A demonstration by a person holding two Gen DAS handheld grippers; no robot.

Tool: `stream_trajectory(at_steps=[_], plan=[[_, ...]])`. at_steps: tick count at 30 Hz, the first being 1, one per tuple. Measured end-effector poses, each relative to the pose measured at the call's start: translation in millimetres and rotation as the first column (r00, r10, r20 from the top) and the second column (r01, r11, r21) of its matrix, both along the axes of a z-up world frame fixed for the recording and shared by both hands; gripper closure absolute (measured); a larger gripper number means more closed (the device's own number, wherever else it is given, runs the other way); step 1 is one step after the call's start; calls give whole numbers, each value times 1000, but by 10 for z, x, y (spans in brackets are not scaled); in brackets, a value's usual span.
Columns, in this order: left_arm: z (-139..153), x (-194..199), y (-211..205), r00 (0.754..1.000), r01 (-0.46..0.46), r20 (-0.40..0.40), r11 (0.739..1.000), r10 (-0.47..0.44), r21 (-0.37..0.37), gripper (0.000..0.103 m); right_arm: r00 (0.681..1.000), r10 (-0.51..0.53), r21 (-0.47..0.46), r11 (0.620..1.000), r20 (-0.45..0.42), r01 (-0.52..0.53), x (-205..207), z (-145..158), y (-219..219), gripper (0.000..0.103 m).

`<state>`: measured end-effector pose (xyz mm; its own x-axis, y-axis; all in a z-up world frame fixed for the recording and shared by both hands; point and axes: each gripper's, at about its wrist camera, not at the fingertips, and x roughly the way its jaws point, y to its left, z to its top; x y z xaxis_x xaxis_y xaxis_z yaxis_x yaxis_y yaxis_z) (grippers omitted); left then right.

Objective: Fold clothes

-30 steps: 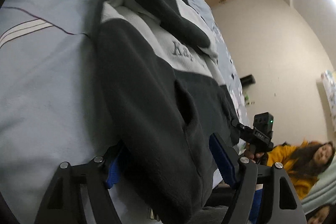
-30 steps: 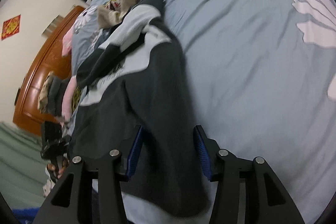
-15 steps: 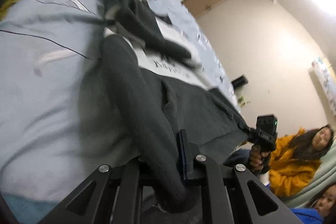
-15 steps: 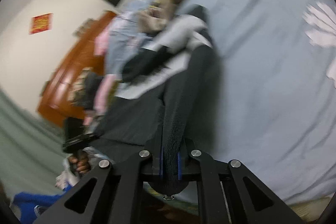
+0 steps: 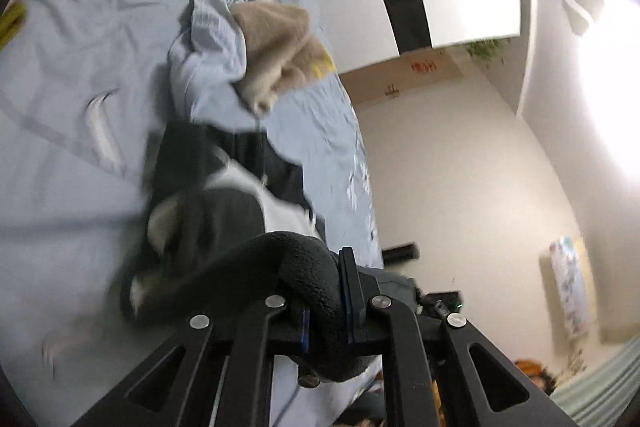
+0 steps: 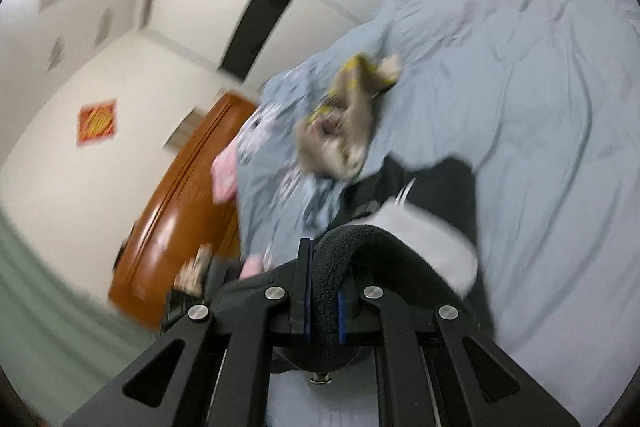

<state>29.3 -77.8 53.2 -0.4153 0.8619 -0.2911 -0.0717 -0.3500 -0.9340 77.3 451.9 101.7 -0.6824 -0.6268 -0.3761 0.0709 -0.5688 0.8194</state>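
A dark grey and white fleece sweatshirt lies on the blue floral bed cover. My left gripper is shut on a thick fold of its dark hem, lifted over the garment. In the right wrist view my right gripper is shut on another fold of the same sweatshirt, whose grey and white part bunches ahead of the fingers. The lower part of the garment is hidden under both grippers.
A beige garment on a pale blue one lies further up the bed; the beige garment also shows in the right wrist view. A wooden headboard and pink clothes stand left. A person in orange sits low right.
Both grippers closed on the sweatshirt's hem, then lifted and carried it up the bed towards the collar, so the garment now bunches and doubles over itself.
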Motion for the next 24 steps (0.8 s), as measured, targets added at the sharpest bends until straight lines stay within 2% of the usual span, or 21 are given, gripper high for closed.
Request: stream_trajectory(at_steps=[3,6,8,9,10,12,14,16,18,19,21,23,24], plan=[[-292,-393,36,997,-31,67,999,30,16,90,992,-86,-29,996,95,89,-541,-244,99,94],[-674,-691,87,987,-50,151,998,45,28,88,968,-143,-35,988,207,153,-903,-630,126,93],[-929,-890,122,977,-63,208,997,54,35,80,951,-169,-22,983,259,181,-1030,-862,107,93],[-1005,-948,117,973,-69,223,995,53,68,70,949,-176,-16,982,263,187,-1048,-899,118,91],[-1030,-965,94,973,-80,225,990,53,114,55,952,-178,-12,982,248,187,-1026,-868,145,90],[-962,-948,3,979,-113,186,977,78,182,34,959,-182,-4,982,218,187,-981,-807,200,89],[-807,-908,-93,986,-133,120,976,113,172,29,965,-185,4,982,188,188,-937,-746,255,82],[-638,-880,-135,990,-133,47,989,130,66,28,969,-188,12,982,157,189,-892,-685,311,62],[-525,-826,-124,993,-121,-18,988,120,-98,28,973,-191,21,982,126,190,-848,-624,366,55],[-492,-800,-101,993,-112,-50,976,104,-189,27,975,-192,25,981,111,190,-826,-593,393,55],[-465,-736,5,990,-110,-119,922,70,-371,27,975,-202,57,979,93,197,-776,-554,444,55],[-501,-705,126,986,-105,-165,866,27,-489,27,967,-214,151,969,135,193,-732,-642,464,55],[-536,-694,190,984,-95,-176,848,2,-522,27,965,-209,184,967,161,178,-722,-714,455,55]])
